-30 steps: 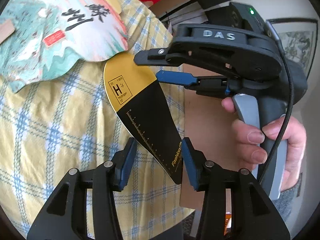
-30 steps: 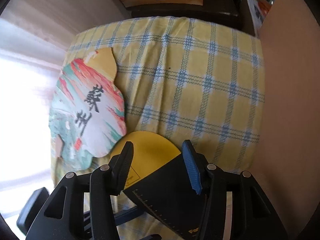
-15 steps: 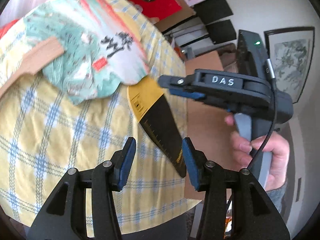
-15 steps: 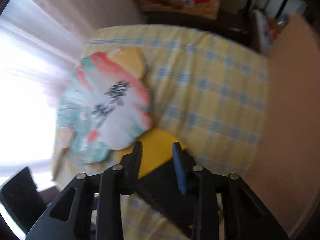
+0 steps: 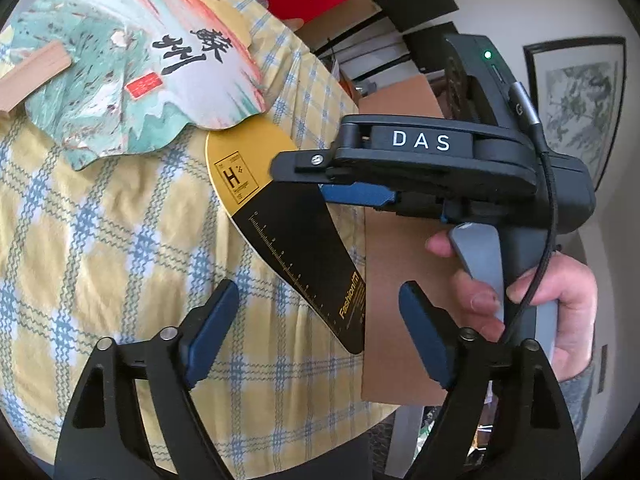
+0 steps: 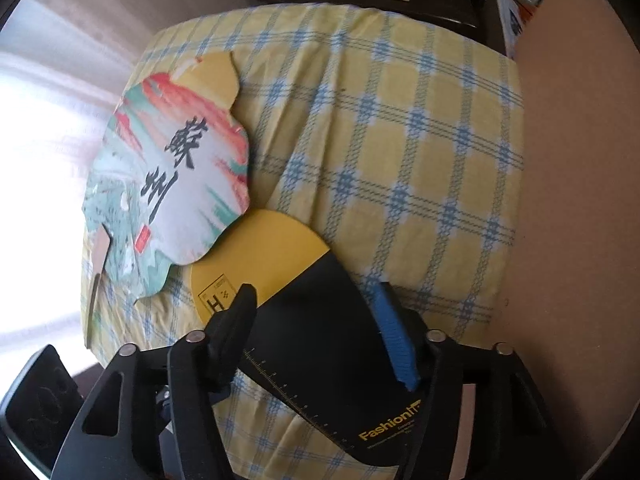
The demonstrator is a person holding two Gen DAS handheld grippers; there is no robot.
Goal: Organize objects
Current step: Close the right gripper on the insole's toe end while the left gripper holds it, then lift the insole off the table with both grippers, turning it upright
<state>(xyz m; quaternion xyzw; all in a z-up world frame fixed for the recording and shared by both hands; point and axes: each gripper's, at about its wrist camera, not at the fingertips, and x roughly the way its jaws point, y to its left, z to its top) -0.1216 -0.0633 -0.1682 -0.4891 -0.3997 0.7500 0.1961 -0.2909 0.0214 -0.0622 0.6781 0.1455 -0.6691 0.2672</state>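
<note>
Left wrist view has the left gripper (image 5: pixel 316 332) with its jaws spread wide and nothing between them, hovering over the yellow-and-blue checked cloth (image 5: pixel 100 248). Ahead of the jaws and a little toward the right-hand finger lies the black-and-yellow fan (image 5: pixel 288 236), flat on the cloth, its narrow black end printed "Fashion" pointing back toward the gap between the fingers. Beyond it, further out and to the left, sits the painted paper fan (image 5: pixel 132 76) (black brush characters and a red seal on it), whose scalloped edge overlaps the yellow end of the first fan. The right gripper (image 5: pixel 316 180) reaches in from the right, its fingers stacked one above the other over the yellow-black boundary; a hand (image 5: pixel 552 296) grips its handle.

Right wrist view shows the right gripper's jaws apart, one on each side of the black part of the fan, not clamped on it. Whether the pads touch its edges, I cannot tell. The painted fan lies ahead and to the left of these jaws, with a brown board (image 6: pixel 576 200) standing along the cloth's right side
</note>
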